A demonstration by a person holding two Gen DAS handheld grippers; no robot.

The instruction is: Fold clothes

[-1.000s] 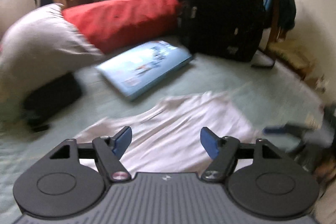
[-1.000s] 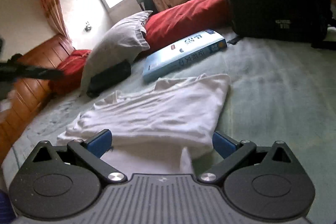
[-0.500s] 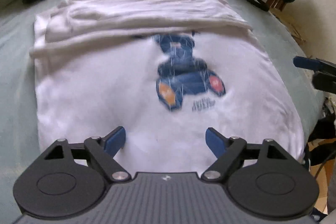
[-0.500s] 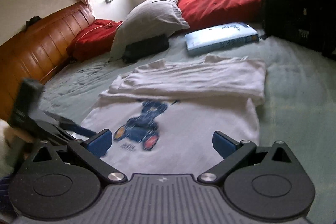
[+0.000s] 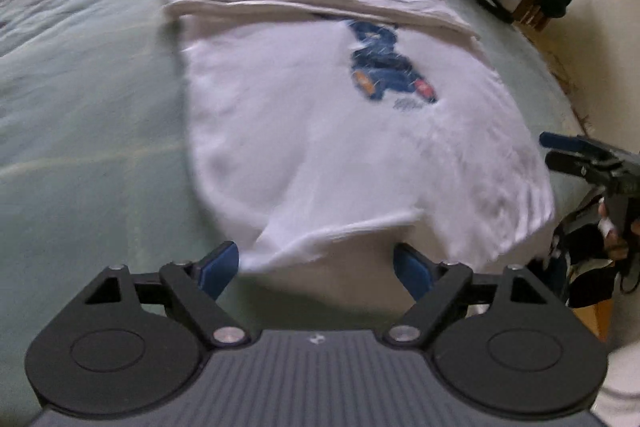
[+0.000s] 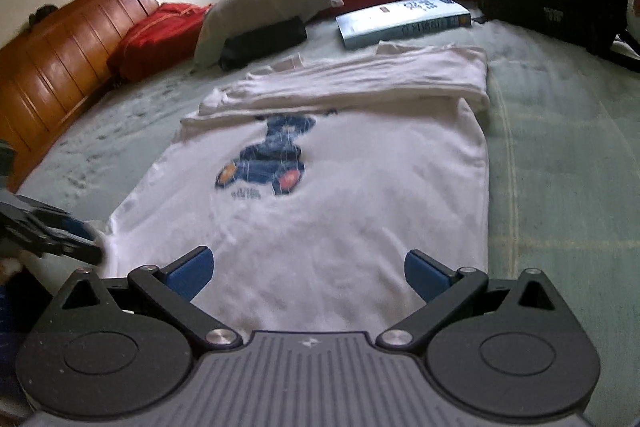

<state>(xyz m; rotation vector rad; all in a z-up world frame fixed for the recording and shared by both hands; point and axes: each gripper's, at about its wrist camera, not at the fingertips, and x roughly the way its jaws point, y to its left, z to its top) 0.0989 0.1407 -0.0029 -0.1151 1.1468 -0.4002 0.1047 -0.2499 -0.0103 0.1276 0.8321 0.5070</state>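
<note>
On the green bed [image 6: 560, 147] a white T-shirt [image 6: 360, 211] with a blue car print lay flat, its far part already doubled over into a band near a blue book [image 6: 400, 21]. Both claws hung at the near hem, each spread wide and holding nothing: the left claw [image 5: 316, 267] had just been opening, with the hem's left corner lying loose between its blue pads, while the right claw [image 6: 308, 275] sat over the cloth toward the right corner. To do the fold well, I judged, each should pinch a corner through both layers at the same time, lift only a little, and carry the hem evenly up to the folded band so the edges met square.
</note>
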